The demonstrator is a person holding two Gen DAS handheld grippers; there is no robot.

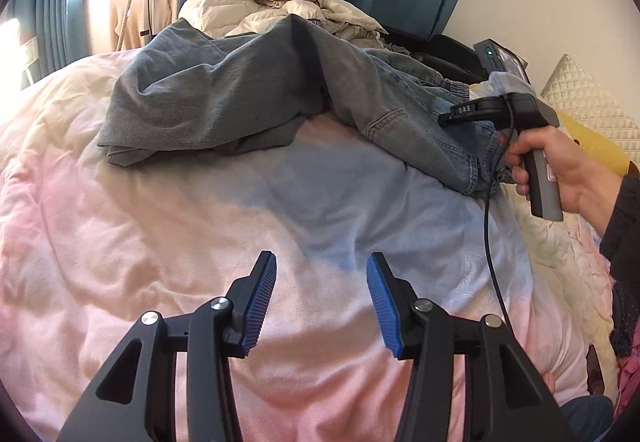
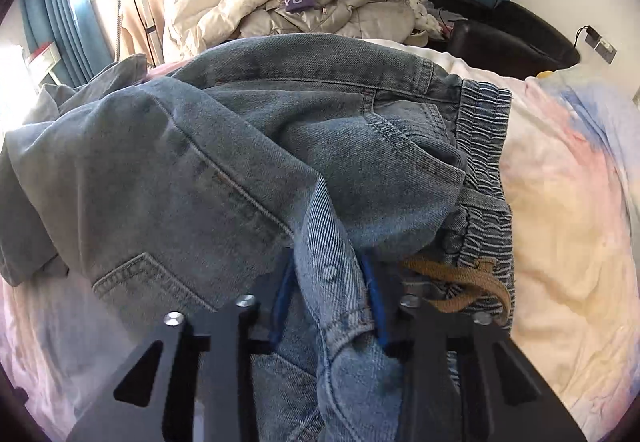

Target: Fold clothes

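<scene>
1. Two views examined; left wrist view first. The left gripper hangs over bare bedspread, its blue pads spread wide with nothing between them. The jeans lie crumpled across the far half of the bed, legs bunched toward the left, waist toward the right. A hand holds the right gripper's handle at the waist end; its fingers are hidden from this view.

2. Left wrist view, open room. Between the left gripper and the near edge of the jeans the bedspread lies open. A pile of pale clothes sits beyond the jeans, crowding the far side. A cable trails from the right tool across the bedspread and could snag.

3. Right wrist view. The right gripper is pinching a fold of denim near the waist, close beside the elastic waistband and tan drawstring.

4. Handling judgement. Denim looks heavy, thick and limp but not slippery; seams, waistband and hems offer the firmest holds. The bunched legs likely need spreading flat toward the open side.
</scene>
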